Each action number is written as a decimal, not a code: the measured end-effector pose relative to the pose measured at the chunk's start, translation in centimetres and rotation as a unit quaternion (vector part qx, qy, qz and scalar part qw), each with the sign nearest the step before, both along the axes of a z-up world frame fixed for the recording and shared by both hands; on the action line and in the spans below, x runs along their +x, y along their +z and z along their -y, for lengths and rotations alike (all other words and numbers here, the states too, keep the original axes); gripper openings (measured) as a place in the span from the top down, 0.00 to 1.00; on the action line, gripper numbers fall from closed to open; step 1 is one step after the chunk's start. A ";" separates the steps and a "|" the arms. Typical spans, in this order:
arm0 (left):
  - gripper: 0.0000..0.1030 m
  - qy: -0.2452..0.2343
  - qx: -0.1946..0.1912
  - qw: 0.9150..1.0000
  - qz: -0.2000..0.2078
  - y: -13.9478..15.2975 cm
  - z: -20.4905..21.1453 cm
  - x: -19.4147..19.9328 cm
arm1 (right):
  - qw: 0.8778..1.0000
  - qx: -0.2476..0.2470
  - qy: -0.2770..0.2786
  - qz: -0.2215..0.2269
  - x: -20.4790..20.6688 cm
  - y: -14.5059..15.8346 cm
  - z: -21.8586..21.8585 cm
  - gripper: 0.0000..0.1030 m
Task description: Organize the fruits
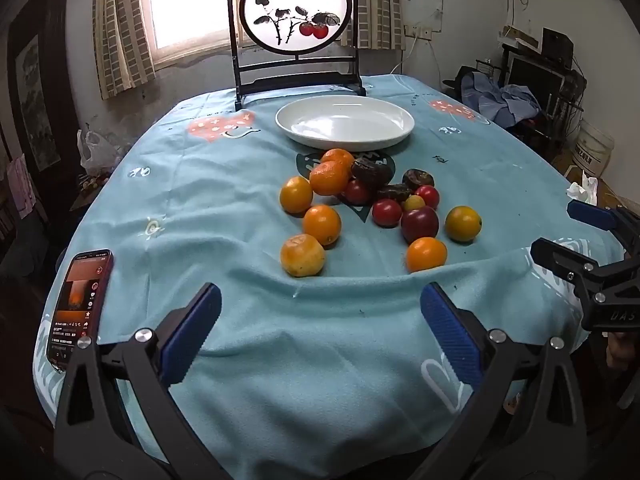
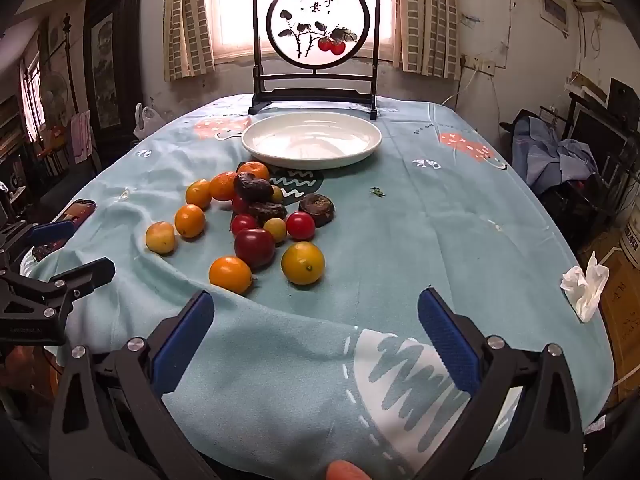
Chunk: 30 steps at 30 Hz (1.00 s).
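Both claws, left (image 1: 320, 316) and right (image 2: 316, 320), spread wide before round, axis-less fruits (image 1: 376, 208).

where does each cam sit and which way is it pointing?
Left wrist: on the left gripper, near table edge, facing the fruit pile and plate; own blue fingers plus right gripper at right edge.
Right wrist: on the right gripper, same heading; own fingers, left gripper at left.
Shared: plate, fruit, phone, painted screen.
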<state>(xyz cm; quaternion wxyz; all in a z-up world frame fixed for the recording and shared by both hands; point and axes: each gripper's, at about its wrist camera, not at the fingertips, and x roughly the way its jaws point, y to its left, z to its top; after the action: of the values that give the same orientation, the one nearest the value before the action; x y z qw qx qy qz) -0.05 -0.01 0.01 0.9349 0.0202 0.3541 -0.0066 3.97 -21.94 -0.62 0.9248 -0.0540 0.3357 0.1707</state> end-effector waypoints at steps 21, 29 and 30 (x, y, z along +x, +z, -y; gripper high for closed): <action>0.02 0.005 -0.009 1.000 -0.017 -0.6 -0.5 0.4 | 1.000 -0.003 -0.002 -0.006 0.1 -0.5 -0.3 0.01; 0.02 0.002 -0.003 1.000 -0.020 -0.8 -0.2 0.5 | 1.000 -0.003 0.003 -0.012 0.2 -0.3 -0.3 0.01; 0.02 0.003 -0.003 1.000 -0.020 -0.8 -0.2 0.5 | 1.000 -0.003 0.003 -0.012 0.3 -0.4 -0.3 0.01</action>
<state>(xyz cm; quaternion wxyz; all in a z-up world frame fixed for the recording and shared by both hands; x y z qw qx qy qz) 0.48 0.22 -0.81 0.9279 0.0167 0.3725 -0.0052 4.23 -21.59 -0.98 0.9200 -0.0562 0.3472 0.1730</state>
